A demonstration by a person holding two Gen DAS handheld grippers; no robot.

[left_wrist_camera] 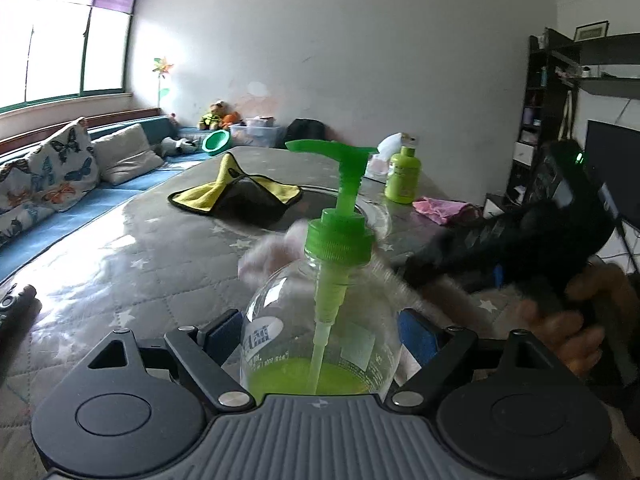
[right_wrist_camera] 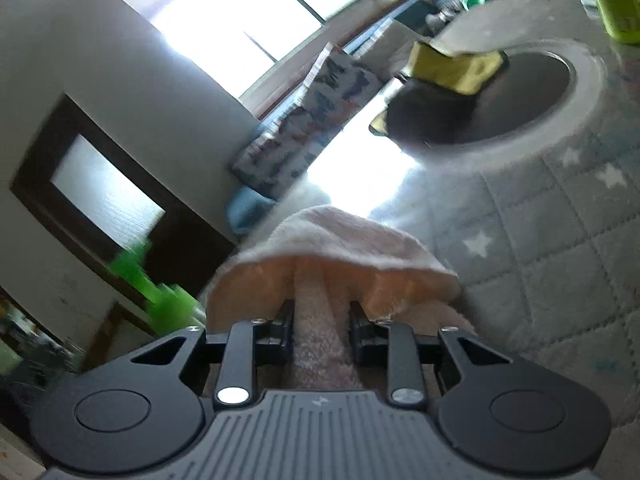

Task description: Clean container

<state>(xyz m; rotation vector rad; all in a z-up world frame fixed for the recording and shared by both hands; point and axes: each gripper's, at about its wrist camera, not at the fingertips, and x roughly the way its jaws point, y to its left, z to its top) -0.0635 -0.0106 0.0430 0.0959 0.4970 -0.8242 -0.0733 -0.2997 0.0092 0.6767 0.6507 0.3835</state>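
My left gripper (left_wrist_camera: 320, 334) has its fingers clamped around the clear pump bottle (left_wrist_camera: 320, 320), low in the centre of the left wrist frame; the blue pads press on both sides of its glass belly. The bottle stands upright, with a green pump head (left_wrist_camera: 340, 200) on top and a shallow layer of green liquid at its base. My right gripper (right_wrist_camera: 320, 316) has its fingers closed narrow on a pale pink cloth (right_wrist_camera: 332, 252), which bunches and fans out just ahead of the tips in the middle of the right wrist frame.

In the left view the same cloth shows as a blur against the bottle's shoulder, just below the cap, with the right gripper coming in from the right edge – so I judge I am mid-wipe on the upper part of the container. How much of the surface has been covered I cannot tell; the glass looks fairly clear, but the blur hides the far side. The lower belly sits under my left fingers, so that band can only be reached after a re-grip.

Further back on the table (left_wrist_camera: 132, 264), a yellow-and-black cloth (left_wrist_camera: 236, 196) lies in the upper middle and a second green bottle (left_wrist_camera: 402, 172) stands to its right – both well apart from the work
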